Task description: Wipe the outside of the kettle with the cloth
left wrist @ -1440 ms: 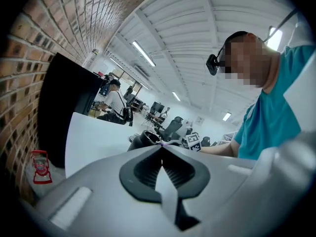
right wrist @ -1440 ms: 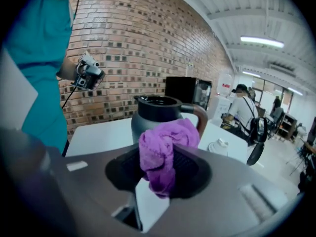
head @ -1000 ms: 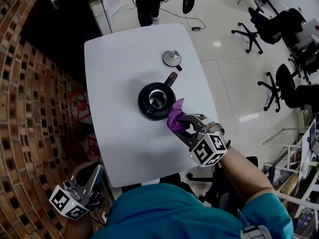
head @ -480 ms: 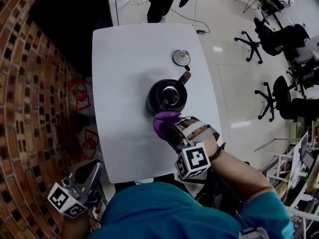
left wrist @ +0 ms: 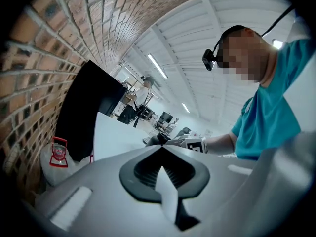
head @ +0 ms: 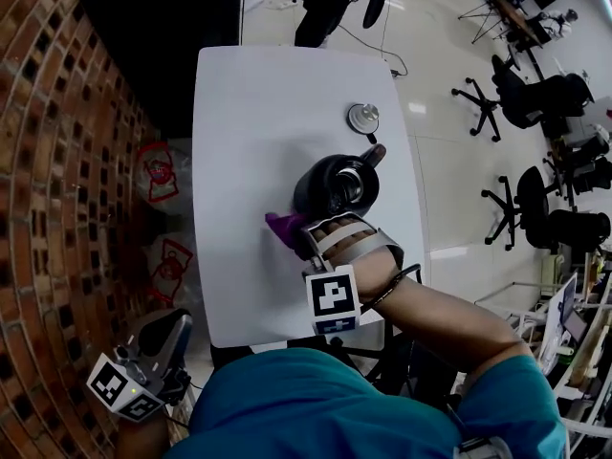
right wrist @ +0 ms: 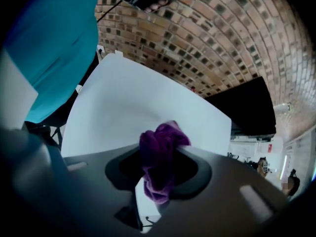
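Since the earlier frames the right tool (head: pixel 300 239) has carried the cloth (head: pixel 285 228) round the near side of the kettle (head: pixel 337 185), from the side facing the open room to the side facing the brick wall (head: pixel 57 161). The kettle stands upright and open-topped near the middle of the tabletop (head: pixel 249 113). Its lid (head: pixel 362 118) lies apart from it on the far side. Step in hand, by my reading: the wiping pass along the kettle's lower outer wall, partly done. The right gripper view shows the jaws clenched on the bunched purple cloth (right wrist: pixel 160 157), with its loose end sticking out past the tips over bare tabletop. The kettle does not appear in that view, so contact between cloth and kettle wall cannot be confirmed. The cloth sits just beside the kettle's base. The next move likely calls for turning the cloth back against the wall and continuing round the wall-facing side. The left tool (left wrist: pixel 161 149) is held below the tabletop's near edge, well apart from the kettle, jaws closed together on nothing.
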The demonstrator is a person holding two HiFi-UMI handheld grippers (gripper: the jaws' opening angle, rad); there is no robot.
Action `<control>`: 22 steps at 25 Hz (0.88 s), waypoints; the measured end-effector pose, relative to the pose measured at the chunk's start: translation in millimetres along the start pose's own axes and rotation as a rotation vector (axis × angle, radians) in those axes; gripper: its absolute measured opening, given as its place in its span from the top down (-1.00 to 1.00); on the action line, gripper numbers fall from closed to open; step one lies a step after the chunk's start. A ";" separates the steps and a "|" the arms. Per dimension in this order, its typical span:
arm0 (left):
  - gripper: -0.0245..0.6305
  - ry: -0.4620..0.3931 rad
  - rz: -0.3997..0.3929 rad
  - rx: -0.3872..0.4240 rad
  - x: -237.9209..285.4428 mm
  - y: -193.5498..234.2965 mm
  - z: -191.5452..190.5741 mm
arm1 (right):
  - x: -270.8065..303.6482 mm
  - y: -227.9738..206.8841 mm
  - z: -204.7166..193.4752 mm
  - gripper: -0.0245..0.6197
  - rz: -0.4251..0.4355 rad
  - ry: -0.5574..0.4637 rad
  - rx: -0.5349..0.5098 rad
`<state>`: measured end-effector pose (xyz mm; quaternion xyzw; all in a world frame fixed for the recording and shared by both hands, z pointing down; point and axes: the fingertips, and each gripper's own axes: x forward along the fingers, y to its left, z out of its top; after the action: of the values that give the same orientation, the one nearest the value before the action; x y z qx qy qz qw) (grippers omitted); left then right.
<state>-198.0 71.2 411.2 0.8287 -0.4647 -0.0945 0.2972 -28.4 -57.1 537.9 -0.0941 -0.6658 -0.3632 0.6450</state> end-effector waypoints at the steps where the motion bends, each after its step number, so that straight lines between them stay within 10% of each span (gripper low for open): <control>1: 0.93 -0.005 0.001 0.001 -2.4 0.7 0.5 | 1.6 -0.9 0.5 0.56 0.029 0.031 -0.009; 22: 0.93 -0.059 -0.005 -0.020 -17.7 0.2 9.2 | 16.5 -32.9 14.8 0.56 0.319 0.293 -0.286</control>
<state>-211.9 82.0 401.8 0.8237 -0.4701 -0.1244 0.2916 -62.2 -77.5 542.6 -0.2345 -0.4838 -0.3568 0.7640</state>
